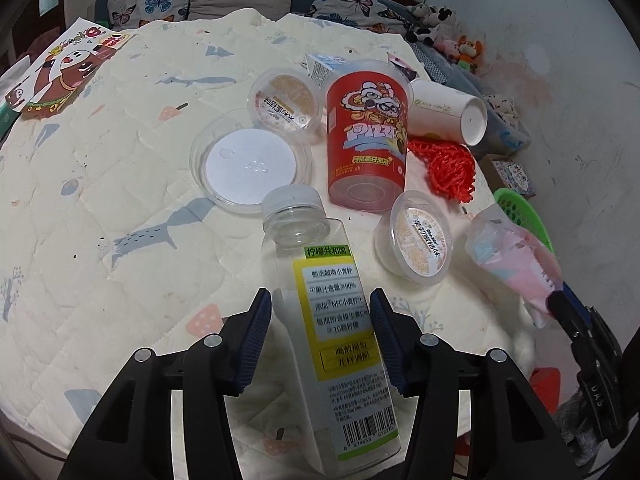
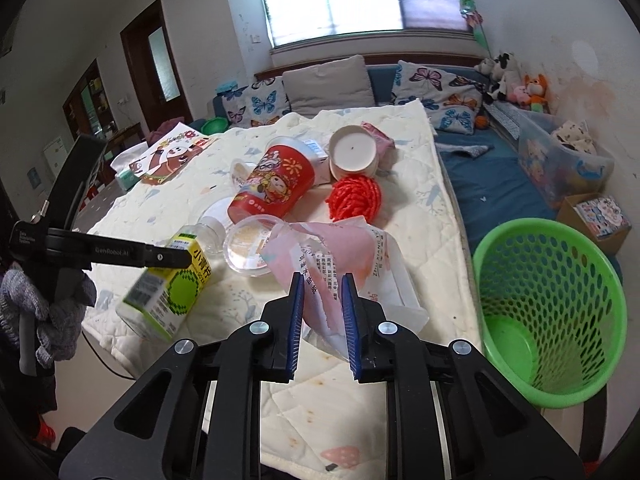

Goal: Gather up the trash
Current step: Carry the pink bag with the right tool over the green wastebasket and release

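My left gripper (image 1: 320,300) is shut on a clear juice bottle (image 1: 332,320) with a yellow-green label, held tilted above the quilted table; the bottle also shows in the right wrist view (image 2: 168,292). My right gripper (image 2: 323,286) is shut on a crumpled pink-and-white wrapper (image 2: 332,252), which shows at the right of the left wrist view (image 1: 516,256). On the table lie a red snack cup (image 1: 368,136), two small clear pudding cups (image 1: 286,104) (image 1: 418,238), a clear lid (image 1: 250,158), a white paper cup (image 1: 448,112) and red netting (image 1: 444,168).
A green mesh waste basket (image 2: 548,308) stands on the floor right of the table, by my right gripper. A picture book (image 1: 60,76) lies at the table's far left. A sofa with butterfly cushions (image 2: 436,84) and plush toys is behind.
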Demonstrator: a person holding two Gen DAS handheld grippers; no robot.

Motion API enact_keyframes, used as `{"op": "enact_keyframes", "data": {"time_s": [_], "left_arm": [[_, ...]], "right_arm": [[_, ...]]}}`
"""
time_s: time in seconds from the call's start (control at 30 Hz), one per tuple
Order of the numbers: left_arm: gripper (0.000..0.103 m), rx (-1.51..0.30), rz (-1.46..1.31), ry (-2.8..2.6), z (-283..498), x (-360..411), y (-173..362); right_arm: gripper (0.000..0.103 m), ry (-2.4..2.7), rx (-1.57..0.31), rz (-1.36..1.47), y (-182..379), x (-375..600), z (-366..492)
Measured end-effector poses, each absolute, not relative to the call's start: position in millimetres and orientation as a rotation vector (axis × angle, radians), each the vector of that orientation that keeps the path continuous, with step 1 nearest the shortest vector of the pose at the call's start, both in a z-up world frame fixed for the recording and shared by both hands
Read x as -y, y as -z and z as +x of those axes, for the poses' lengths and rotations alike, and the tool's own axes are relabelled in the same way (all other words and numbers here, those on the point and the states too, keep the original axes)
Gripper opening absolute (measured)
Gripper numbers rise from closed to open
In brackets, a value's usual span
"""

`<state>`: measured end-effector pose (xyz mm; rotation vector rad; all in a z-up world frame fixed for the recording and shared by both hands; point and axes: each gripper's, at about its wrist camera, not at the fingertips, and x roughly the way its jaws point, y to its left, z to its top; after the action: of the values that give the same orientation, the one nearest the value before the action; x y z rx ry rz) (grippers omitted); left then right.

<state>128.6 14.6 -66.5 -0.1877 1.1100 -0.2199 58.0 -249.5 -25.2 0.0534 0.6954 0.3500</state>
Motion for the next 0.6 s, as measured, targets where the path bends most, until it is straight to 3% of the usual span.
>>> {"op": "enact_keyframes", "data": {"time_s": [0.2, 0.3, 0.6], "left_arm": [[0.059, -1.113, -0.130, 0.189, 136.0, -5.2, 71.0], [0.051, -1.111, -0.114, 0.173, 140.4, -3.6, 74.7], [0.049, -1.073, -0.147, 0.224, 125.6, -10.9, 56.2]], "right_arm": [[0.020, -0.342, -0.699, 0.057, 27.6, 253.2, 57.5], [0.020, -0.340, -0.699, 0.067, 27.1, 255.7, 58.2], [0.020, -0.280, -0.663, 0.096, 17.7, 280.7, 57.0]]}}
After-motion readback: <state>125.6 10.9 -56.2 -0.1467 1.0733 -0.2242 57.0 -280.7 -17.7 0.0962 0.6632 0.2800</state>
